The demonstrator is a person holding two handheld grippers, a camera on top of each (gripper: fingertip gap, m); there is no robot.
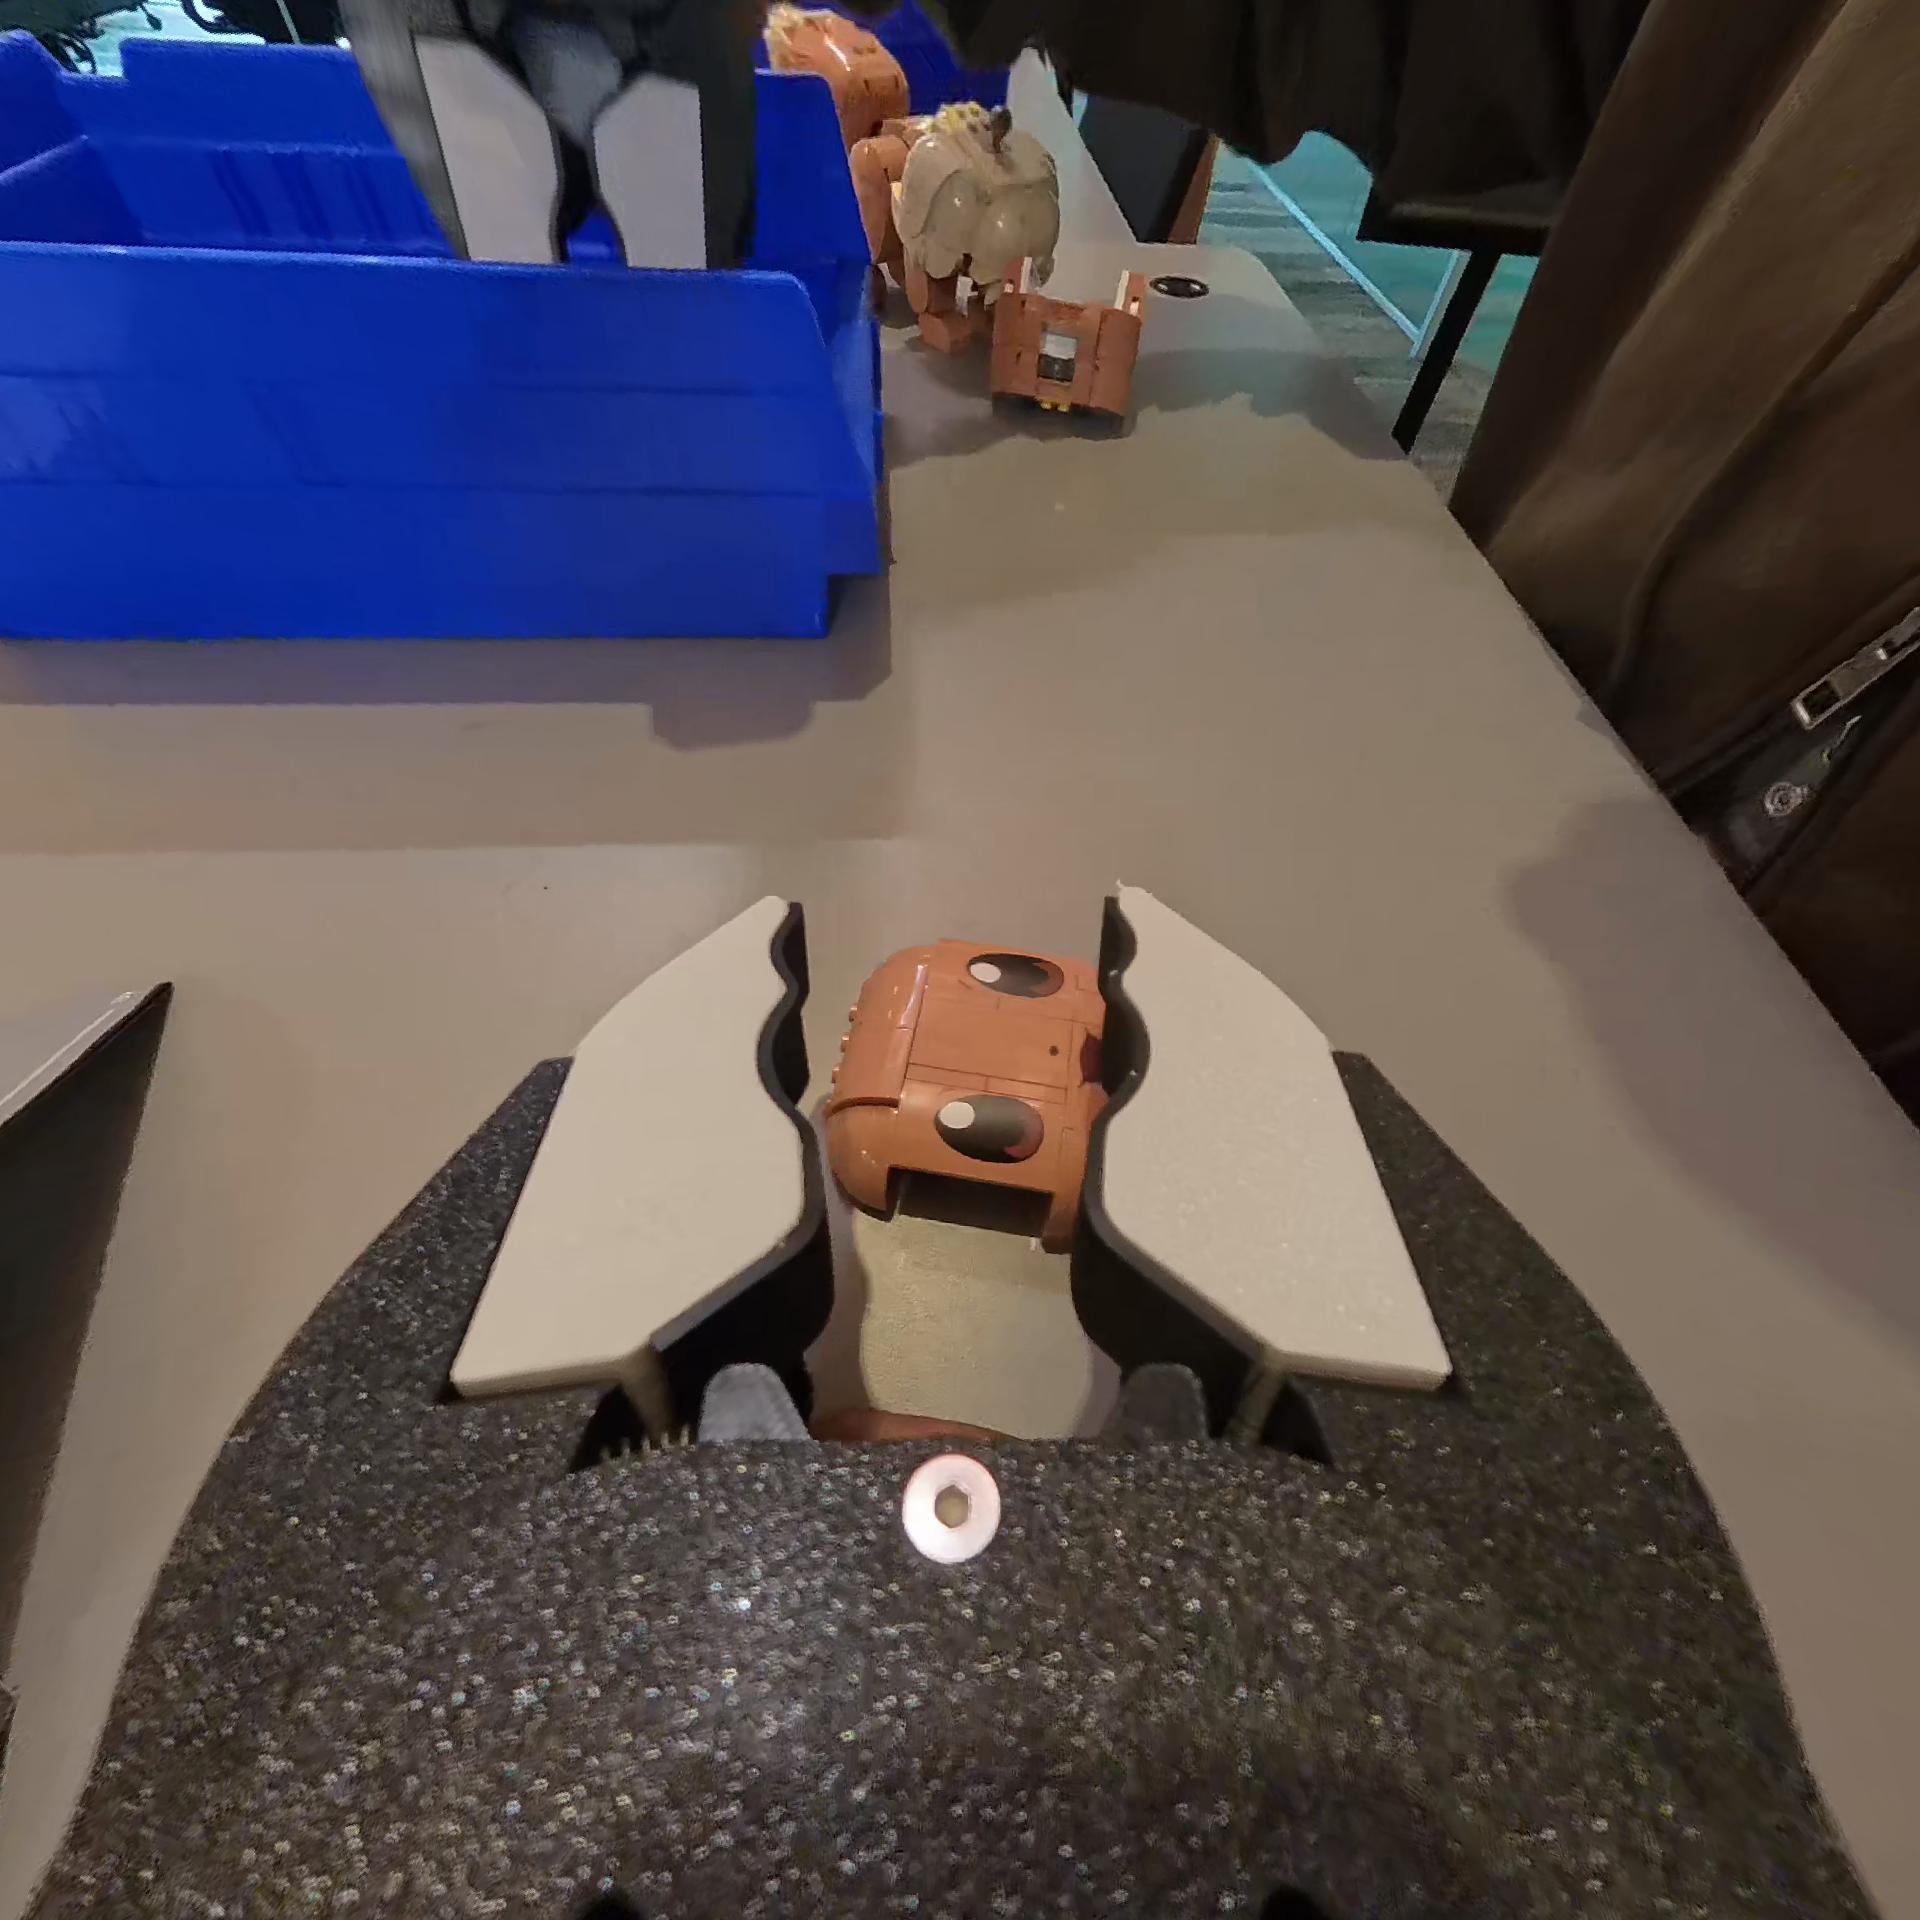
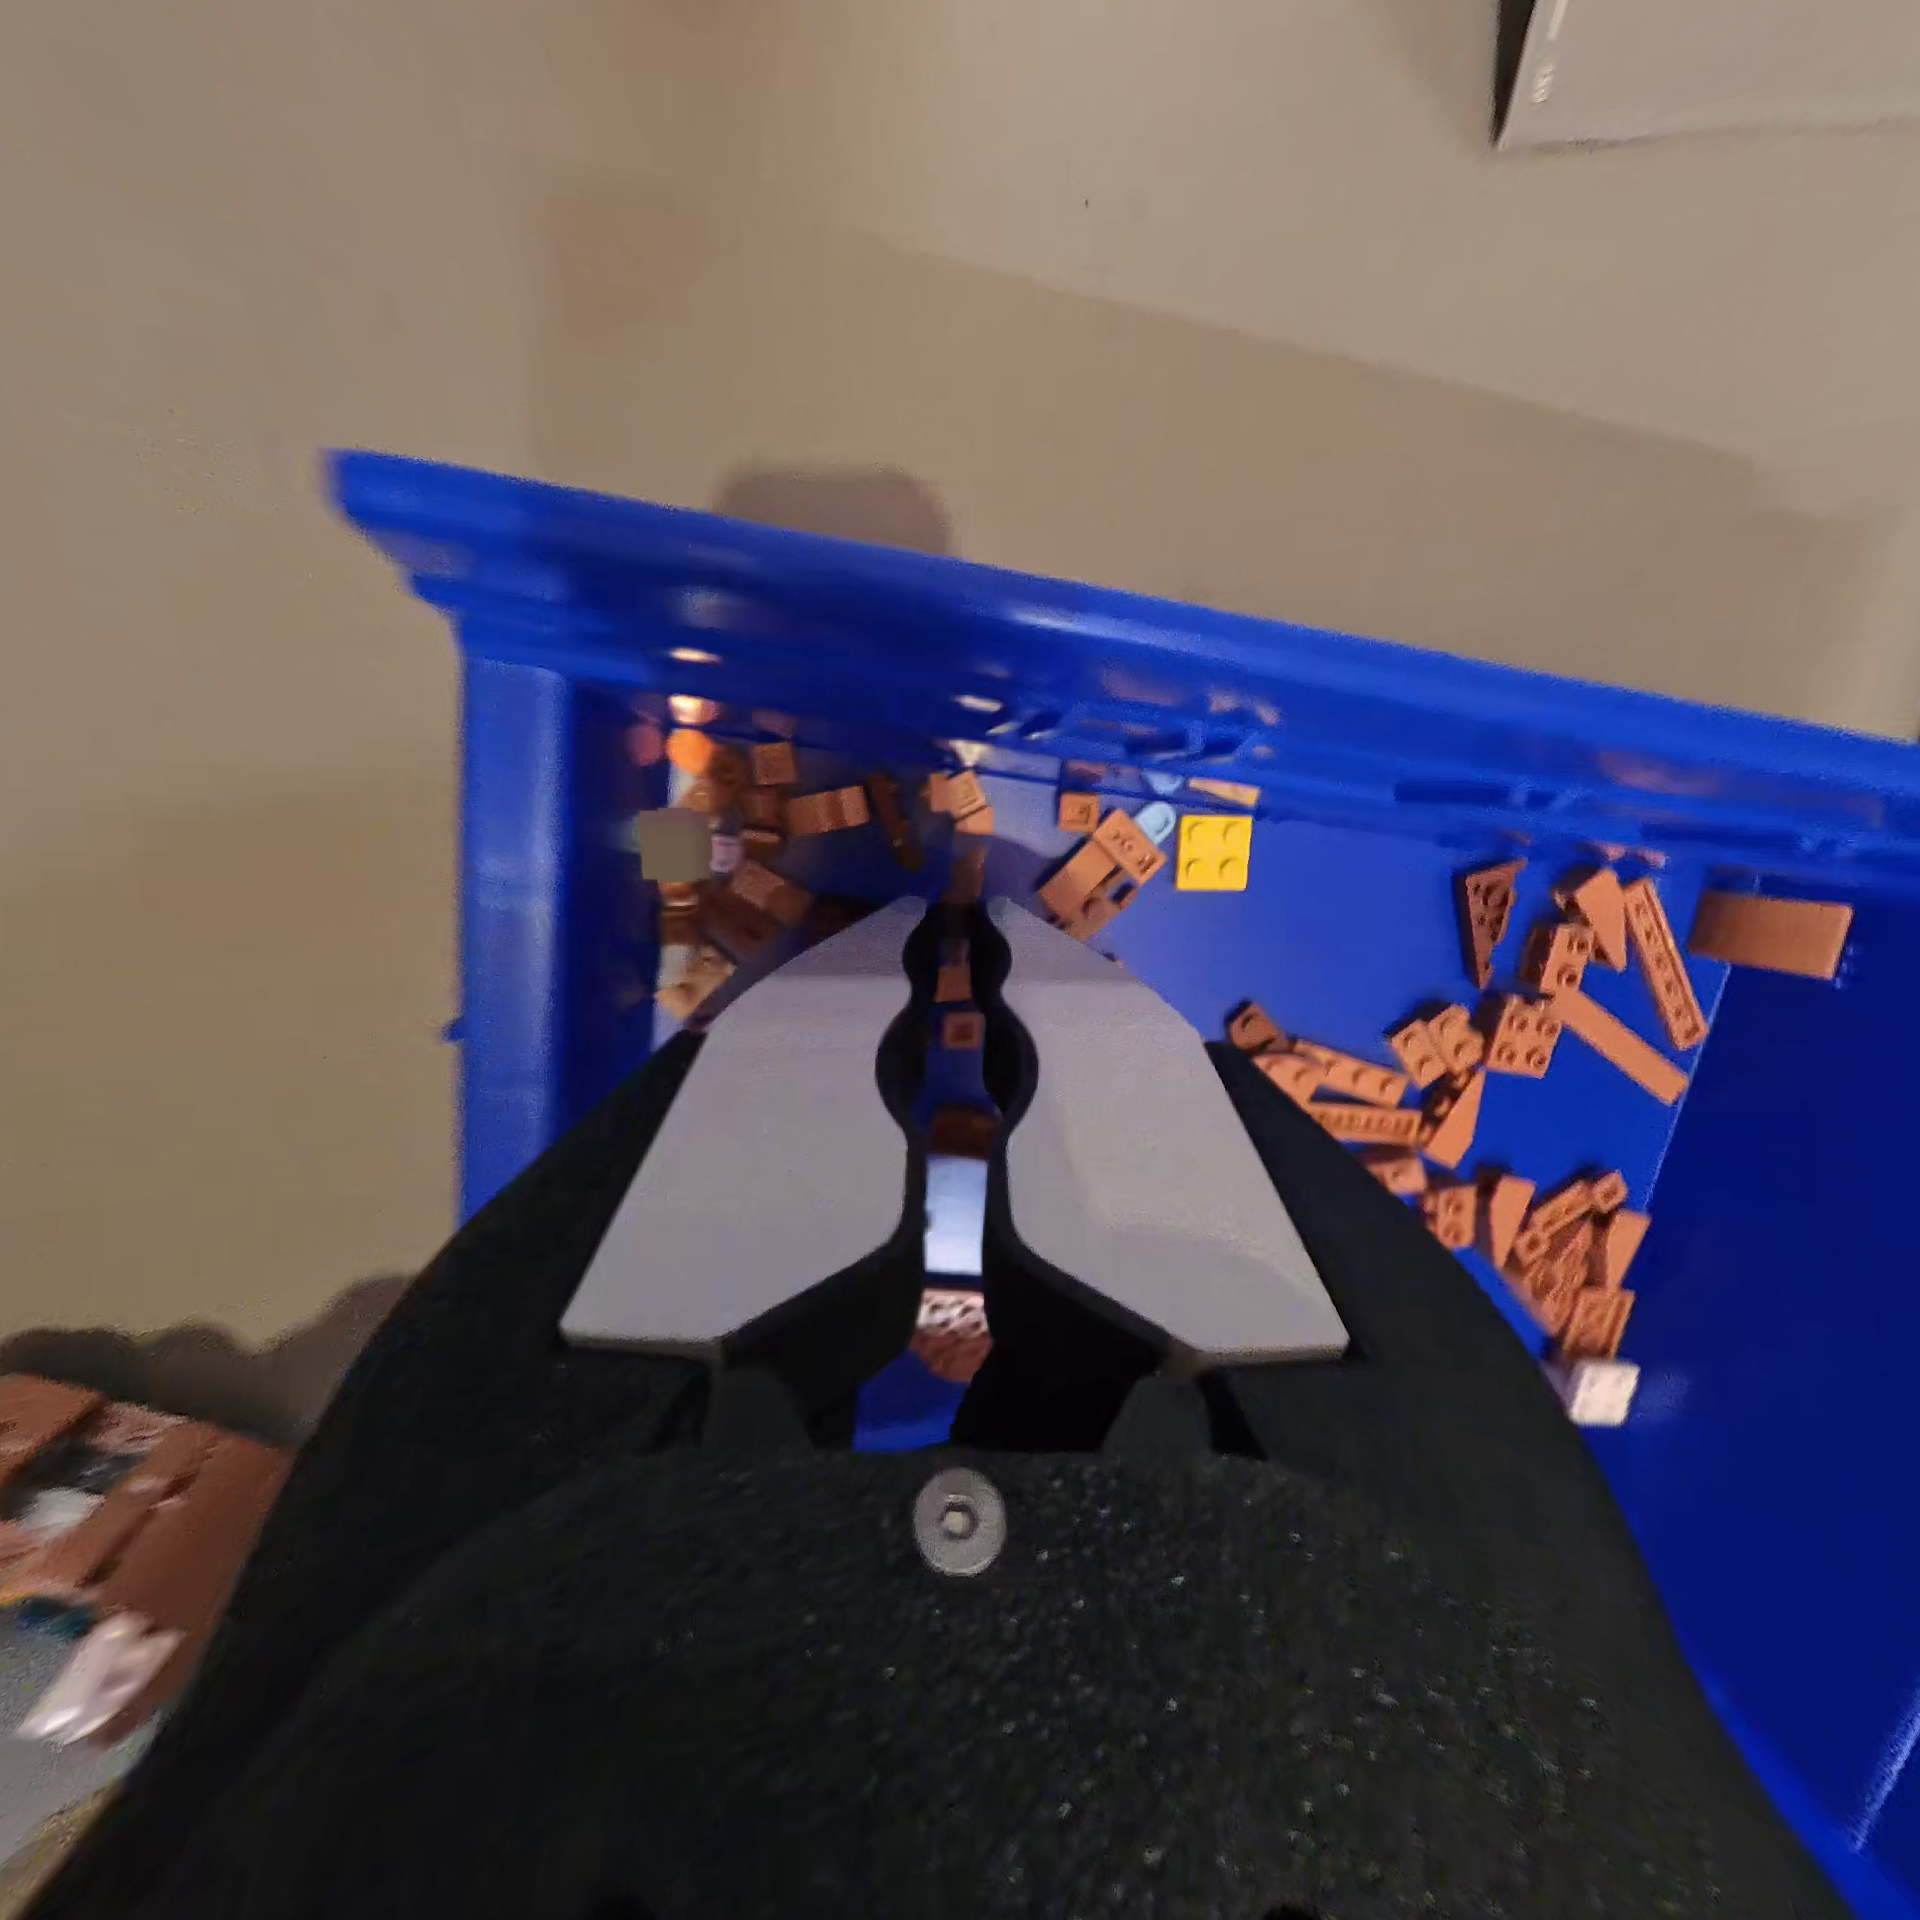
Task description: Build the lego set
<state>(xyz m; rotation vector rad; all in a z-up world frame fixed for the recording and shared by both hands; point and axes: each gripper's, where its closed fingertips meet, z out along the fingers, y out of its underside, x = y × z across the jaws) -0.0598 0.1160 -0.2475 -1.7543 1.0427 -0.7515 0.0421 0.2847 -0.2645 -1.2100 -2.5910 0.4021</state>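
The left gripper (image 1: 951,1049) was pinching a brown head (image 1: 966,1081) with two black eyes, just above the grey table (image 1: 1195,727). The right gripper (image 2: 954,920) reached into a blue bin (image 2: 1299,935) of loose brown bricks (image 2: 1538,1018), its fingers almost pressed together; whether they held a brick was unclear.

Grey table (image 1: 1195,665) bears blue bins (image 1: 416,447) and brown lego builds (image 1: 1065,348).
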